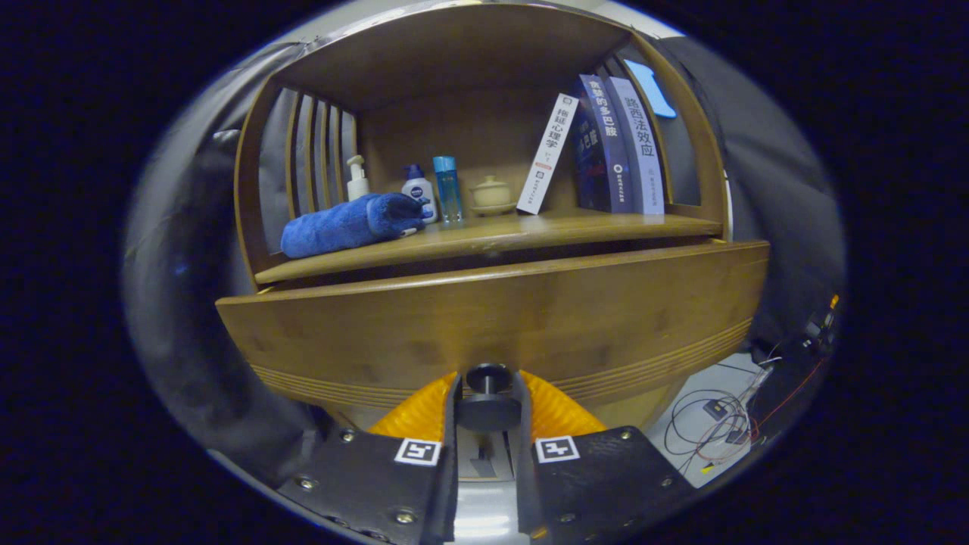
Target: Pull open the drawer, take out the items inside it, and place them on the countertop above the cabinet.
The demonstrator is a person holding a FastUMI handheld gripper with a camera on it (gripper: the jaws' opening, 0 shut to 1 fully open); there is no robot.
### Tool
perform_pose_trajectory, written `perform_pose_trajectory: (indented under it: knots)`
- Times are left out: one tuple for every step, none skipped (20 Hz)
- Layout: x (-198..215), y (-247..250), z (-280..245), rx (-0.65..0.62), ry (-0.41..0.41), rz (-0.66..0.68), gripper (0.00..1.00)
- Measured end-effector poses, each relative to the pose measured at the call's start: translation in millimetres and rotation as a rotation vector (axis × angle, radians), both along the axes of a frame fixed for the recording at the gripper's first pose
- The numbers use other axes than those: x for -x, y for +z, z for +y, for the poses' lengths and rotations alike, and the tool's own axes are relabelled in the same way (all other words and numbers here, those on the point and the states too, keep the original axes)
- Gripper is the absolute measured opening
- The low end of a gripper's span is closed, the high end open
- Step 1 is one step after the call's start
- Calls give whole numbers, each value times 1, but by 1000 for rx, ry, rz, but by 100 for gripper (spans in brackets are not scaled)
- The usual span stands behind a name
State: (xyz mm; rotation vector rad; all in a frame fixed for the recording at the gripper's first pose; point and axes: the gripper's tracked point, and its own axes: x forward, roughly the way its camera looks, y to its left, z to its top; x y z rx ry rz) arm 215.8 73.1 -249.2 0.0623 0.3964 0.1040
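The gripper (488,405) has its two fingers closed on the dark round knob (488,378) of the drawer (484,318), one finger pressing on each side of the knob's neck, so the tool is clenched on the handle rather than released. The knob sits at the lower middle of the drawer front, directly between the fingertips, and its stem points straight back along the fingers toward the person holding the tool; that is the relation the coming move appears to depend on, since a pull along that same line should slide the drawer out squarely, while a sideways tug could bind it. A dark gap shows between the top edge of the drawer front and the countertop (530,231) above, which suggests the drawer is already a little way out, though its inside is hidden from here. On the countertop lie a rolled blue towel (344,223) near the left end, small bottles (420,193) behind it, and upright books (606,147) toward the right end.
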Motion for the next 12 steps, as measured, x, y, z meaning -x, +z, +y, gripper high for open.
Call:
perform_pose_trajectory:
  knots:
    - [7, 1, -1, -3, -4, -2, 31]
    - [14, 1, -2, -5, -9, -2, 31]
    - [21, 2, -2, -3, -15, -7, 31]
    - [28, 3, -3, 6, -16, -5, 31]
    - [34, 3, -3, 12, -13, 0, 31]
    - [41, 3, -3, 25, -8, 8, 31]
    - [45, 3, -4, 35, -4, 16, 31]
    - [49, 3, -5, 39, -3, 20, 31]
    - [53, 3, -6, 38, -4, 23, 31]
    - [60, 3, -6, 38, -7, 26, 31]
    - [66, 3, -7, 42, -11, 31, 31]
    - [74, 1, -8, 47, -15, 40, 31]
